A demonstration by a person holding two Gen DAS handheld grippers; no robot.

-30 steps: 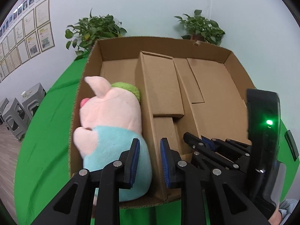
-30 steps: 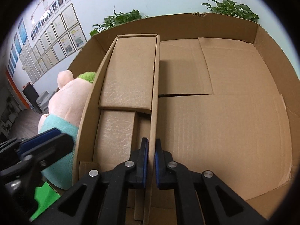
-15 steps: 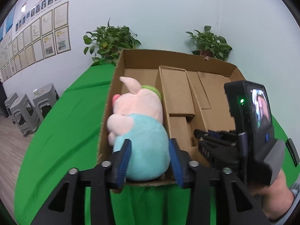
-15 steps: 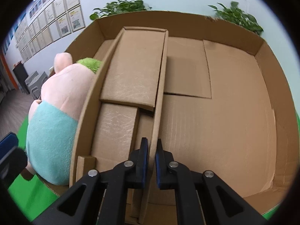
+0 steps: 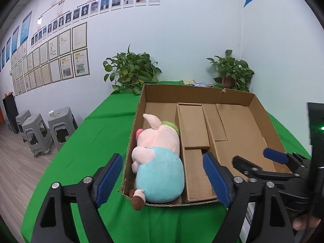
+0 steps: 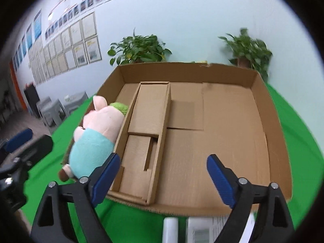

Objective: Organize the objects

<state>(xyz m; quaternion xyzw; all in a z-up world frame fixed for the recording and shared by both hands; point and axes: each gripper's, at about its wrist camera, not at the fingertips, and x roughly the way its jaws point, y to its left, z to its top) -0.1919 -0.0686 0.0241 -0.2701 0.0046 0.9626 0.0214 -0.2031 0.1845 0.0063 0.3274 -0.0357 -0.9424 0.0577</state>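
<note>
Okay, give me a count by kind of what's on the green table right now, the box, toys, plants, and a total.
Cardboard box: 1
Plush pig, lying in the box's left compartment: 1
Potted plants, one left, one right, behind the box: 2
White items at the near edge, too cropped to identify: not counted
Total: 4

Matt brown corrugated cardboard for the box [image 5: 239,99], raw fluted edge showing along its near wall. The pig plush [image 5: 160,162] is soft, fuzzy fabric, pink and pale blue. Green cloth over the tabletop [image 5: 97,133], matt, lightly creased. Both claws are matt black plastic with ribbed blue pads [image 6: 105,177], shiny metal rivets.
</note>
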